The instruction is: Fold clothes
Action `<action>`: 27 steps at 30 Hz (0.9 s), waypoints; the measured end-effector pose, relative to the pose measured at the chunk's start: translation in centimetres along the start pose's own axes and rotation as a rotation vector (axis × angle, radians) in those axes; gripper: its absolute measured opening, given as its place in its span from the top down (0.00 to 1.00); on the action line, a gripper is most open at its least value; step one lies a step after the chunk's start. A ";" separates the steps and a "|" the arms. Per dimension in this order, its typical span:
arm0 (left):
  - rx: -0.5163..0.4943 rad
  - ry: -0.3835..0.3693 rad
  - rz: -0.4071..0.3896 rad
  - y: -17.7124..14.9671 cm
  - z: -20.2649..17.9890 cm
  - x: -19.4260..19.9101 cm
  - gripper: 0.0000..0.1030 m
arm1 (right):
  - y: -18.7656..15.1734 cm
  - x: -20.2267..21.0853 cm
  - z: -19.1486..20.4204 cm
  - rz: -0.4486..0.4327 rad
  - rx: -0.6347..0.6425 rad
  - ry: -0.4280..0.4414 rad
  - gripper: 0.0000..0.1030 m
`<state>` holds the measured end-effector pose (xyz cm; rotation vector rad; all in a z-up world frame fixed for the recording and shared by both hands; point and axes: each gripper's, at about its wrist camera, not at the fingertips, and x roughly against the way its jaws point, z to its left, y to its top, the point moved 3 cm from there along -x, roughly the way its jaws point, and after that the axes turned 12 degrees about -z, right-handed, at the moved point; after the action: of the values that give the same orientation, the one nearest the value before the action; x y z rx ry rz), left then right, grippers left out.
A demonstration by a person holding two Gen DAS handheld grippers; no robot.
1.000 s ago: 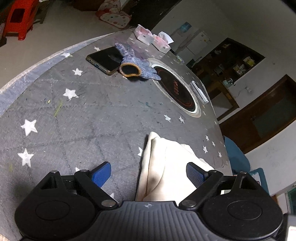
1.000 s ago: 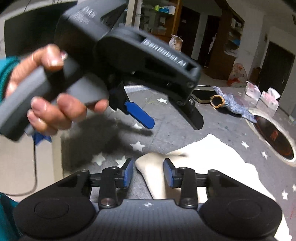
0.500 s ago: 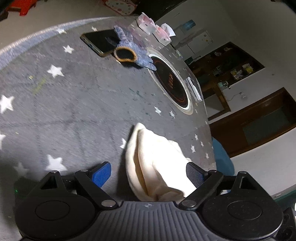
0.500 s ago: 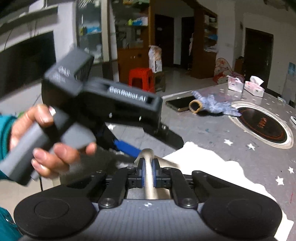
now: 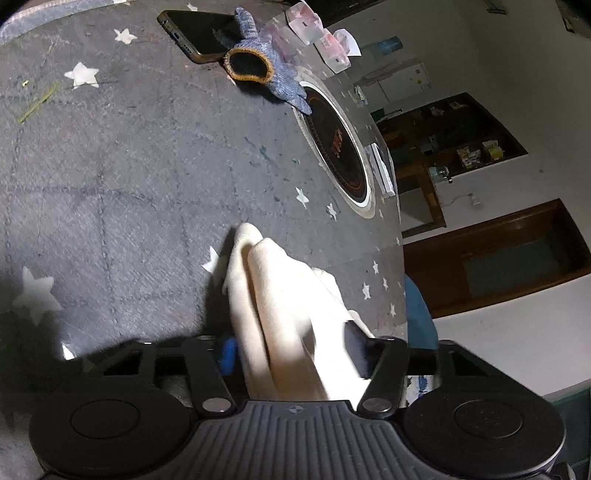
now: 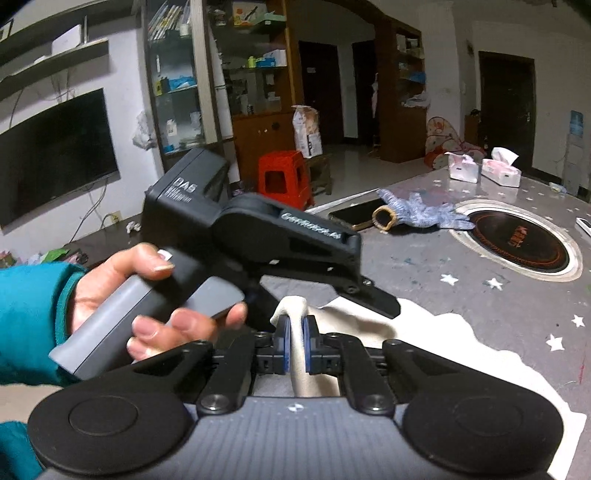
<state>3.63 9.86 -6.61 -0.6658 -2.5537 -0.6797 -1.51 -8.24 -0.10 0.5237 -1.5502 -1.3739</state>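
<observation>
A cream garment lies bunched on the grey star-patterned table cover. My left gripper straddles a raised fold of it, and its jaws are closing with the cloth between the blue pads. In the right wrist view, my right gripper is shut on a thin upright ridge of the same garment, close to the near edge. A person's hand in a teal sleeve holds the left tool just ahead of it, over the cloth.
At the far side of the table lie a phone, a blue knit glove and a round built-in cooktop. Two tissue packs stand beyond them. A red stool is on the floor.
The left gripper sank onto the cloth and its jaws narrowed around a fold. The right gripper shut on the garment's edge and lifted it slightly.
</observation>
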 end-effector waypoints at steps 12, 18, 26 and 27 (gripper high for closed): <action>-0.050 0.027 -0.001 -0.5 0.3 -0.3 0.77 | -1.5 1.1 -1.3 0.012 -0.058 -0.047 0.82; -0.131 0.041 -0.009 -0.8 -0.5 -0.2 0.78 | -2.8 3.4 -4.8 0.010 -0.128 -0.180 0.67; -0.168 0.056 -0.013 -1.1 -0.9 -0.1 0.76 | -5.0 7.1 -10.4 0.004 -0.237 -0.405 0.61; -0.171 0.057 -0.013 -1.1 -0.9 -0.2 0.76 | -5.2 7.4 -11.0 0.002 -0.250 -0.427 0.61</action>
<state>3.42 8.51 -6.33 -0.6753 -2.4684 -0.9153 3.18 -21.35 -3.28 0.0745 -1.6728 -1.7278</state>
